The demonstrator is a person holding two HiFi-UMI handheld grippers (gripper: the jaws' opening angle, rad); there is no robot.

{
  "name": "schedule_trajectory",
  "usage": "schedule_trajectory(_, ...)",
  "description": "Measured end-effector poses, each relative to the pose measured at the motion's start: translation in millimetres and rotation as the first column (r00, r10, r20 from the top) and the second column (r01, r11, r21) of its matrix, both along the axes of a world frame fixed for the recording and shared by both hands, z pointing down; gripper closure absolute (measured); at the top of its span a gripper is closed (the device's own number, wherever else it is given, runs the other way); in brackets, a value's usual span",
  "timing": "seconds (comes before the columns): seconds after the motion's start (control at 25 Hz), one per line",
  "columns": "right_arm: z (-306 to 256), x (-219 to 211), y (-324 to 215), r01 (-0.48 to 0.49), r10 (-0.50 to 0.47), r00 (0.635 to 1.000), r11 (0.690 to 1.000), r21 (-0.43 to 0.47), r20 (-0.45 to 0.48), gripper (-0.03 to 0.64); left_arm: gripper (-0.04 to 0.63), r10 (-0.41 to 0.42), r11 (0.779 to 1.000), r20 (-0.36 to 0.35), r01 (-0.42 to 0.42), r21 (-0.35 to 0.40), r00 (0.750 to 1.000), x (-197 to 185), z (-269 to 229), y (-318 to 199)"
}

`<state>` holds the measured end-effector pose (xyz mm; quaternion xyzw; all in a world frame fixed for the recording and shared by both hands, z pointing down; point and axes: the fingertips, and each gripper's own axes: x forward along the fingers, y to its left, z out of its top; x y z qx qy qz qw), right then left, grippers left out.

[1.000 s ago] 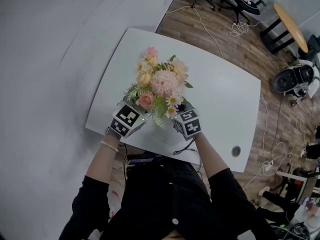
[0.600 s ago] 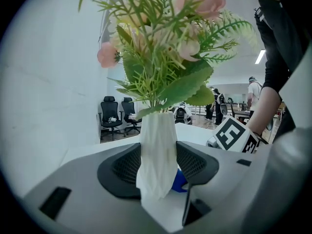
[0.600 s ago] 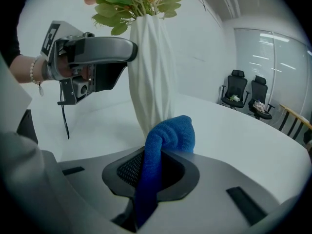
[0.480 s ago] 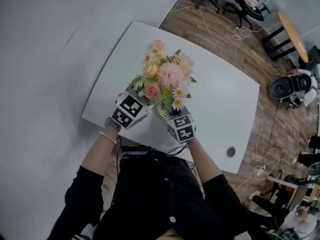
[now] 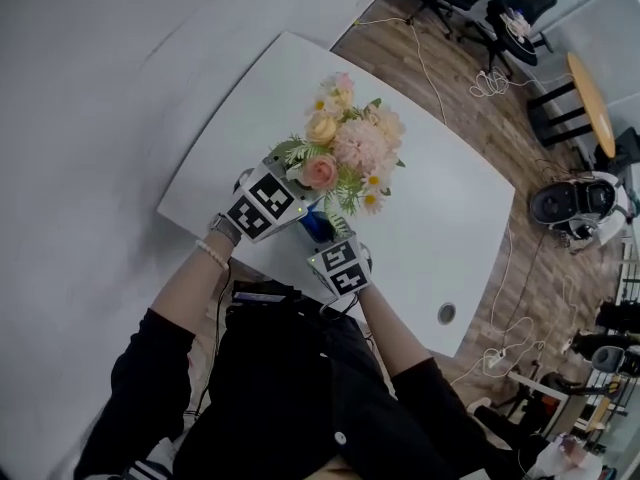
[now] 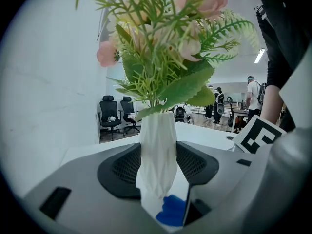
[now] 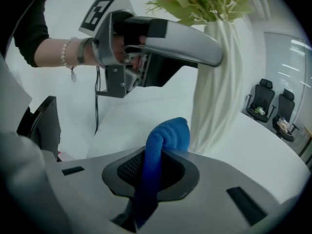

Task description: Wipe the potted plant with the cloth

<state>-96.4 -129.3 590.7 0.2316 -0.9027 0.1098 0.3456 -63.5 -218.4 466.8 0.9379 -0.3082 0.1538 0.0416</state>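
Pastel flowers (image 5: 350, 148) top a ribbed white vase (image 6: 157, 145) clamped by the left gripper (image 6: 158, 168); right gripper (image 7: 152, 172) pinches blue cloth (image 7: 165, 136); white table (image 5: 445, 218), wooden floor (image 5: 480, 108)

White table (image 5: 440, 208) with a round grommet (image 5: 446, 313) near its near right edge. Plain wall (image 5: 90, 118) on the left. Wood floor (image 5: 560, 268) right of the table, with white cables (image 5: 488, 80) trailing over it. Black office chairs (image 5: 520, 3) at the top. Oval wooden tabletop (image 5: 592, 103) on black legs, round black device (image 5: 566, 203) just below it. Left gripper view: two such chairs (image 6: 114, 113) by the wall, people (image 6: 253, 94) standing far back, ceiling light (image 6: 259, 56) lit.
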Motion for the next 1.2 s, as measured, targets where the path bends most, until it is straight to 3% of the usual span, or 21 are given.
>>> schedule_trajectory(0.24,1.0,-25.9,-0.2,0.078,-0.078,0.997,0.997,0.001,0.017,0.538,0.359,0.008,1.000,0.008,-0.008,-0.002,1.000,1.4,5.6,-2.2)
schedule_trajectory(0.6,-1.5,-9.5,-55.3,-0.142,0.143,0.990,0.989,0.048,-0.011,0.538,0.359,-0.024,0.999,-0.010,0.023,-0.023,1.000,4.6,4.9,-8.0)
schedule_trajectory(0.8,-31.9,-12.8,-75.7,-0.238,0.236,0.971,0.968,0.077,0.039,0.538,0.359,-0.030,0.999,-0.007,0.030,-0.029,1.000,-2.9,-6.1,-15.4)
schedule_trajectory(1.2,-58.2,4.2,-58.5,-0.376,0.352,0.913,0.922,0.093,0.205,0.539,0.359,-0.030,0.999,-0.005,0.030,-0.025,1.000,1.0,6.7,2.2)
